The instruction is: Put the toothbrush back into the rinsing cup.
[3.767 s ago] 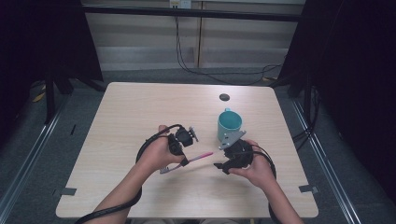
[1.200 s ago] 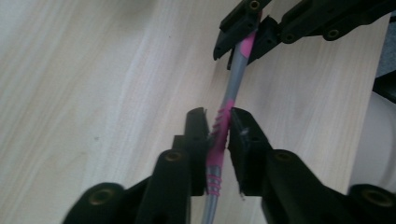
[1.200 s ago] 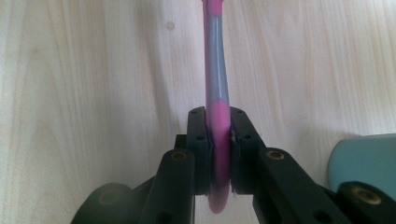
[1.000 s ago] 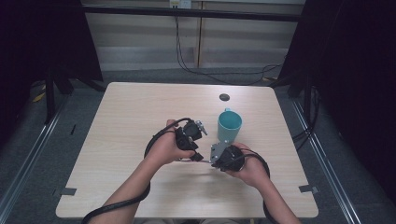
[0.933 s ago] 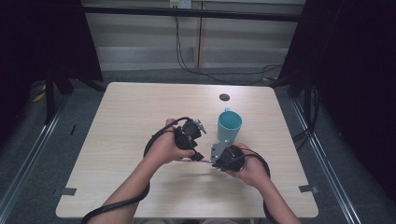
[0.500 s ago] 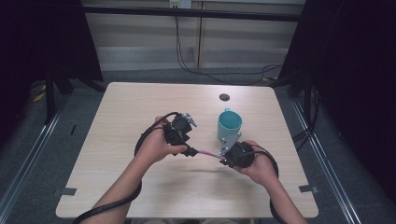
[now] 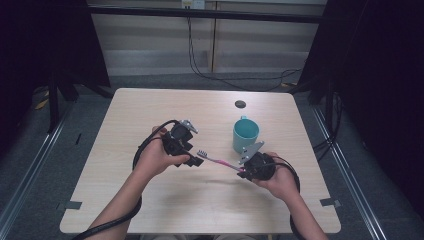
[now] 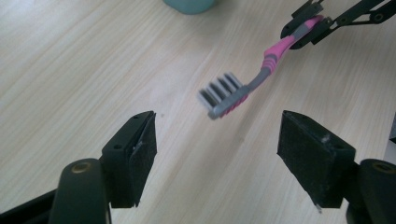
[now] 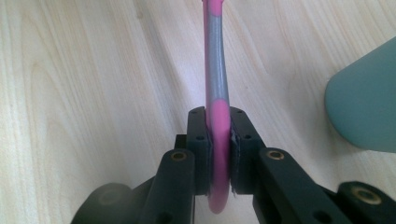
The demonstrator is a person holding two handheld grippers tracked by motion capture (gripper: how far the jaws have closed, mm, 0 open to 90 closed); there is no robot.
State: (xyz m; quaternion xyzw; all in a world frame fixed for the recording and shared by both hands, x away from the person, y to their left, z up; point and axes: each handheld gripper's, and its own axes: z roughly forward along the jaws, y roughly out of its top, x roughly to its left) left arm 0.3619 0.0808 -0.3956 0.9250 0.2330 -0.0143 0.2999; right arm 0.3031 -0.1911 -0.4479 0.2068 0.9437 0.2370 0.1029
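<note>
Near the bottom of the high view, two arms come in over the pale wooden table (image 7: 150, 210). Right of the middle of that picture, the right gripper (image 7: 246, 172) is squeezed tight on the end of the handle of the pink and grey plastic toothbrush (image 7: 216, 160). In the right gripper view the two black jaws press on the pink handle (image 9: 218, 154) from both sides, low in the middle of the frame, and the brush runs straight up and out at the top.

A bit left of the middle of the high view, the left gripper (image 7: 194, 161) has let go. Its jaws have just been opening. In the left gripper view they stand wide apart at the bottom of the frame, and the bristle end (image 8: 226, 95) hangs in the air in the middle, above and beyond the gap, touching neither pad.

So the pass from one gripper to the other looks done. The brush is up off the table, held only by the right one.

Farther up, right of the middle, stands the round teal mug (image 7: 245, 134), near the right gripper. I think the brush goes in there next. That part is not done yet. Beyond the mug lies a small dark round thing (image 7: 240, 104) on the table.
</note>
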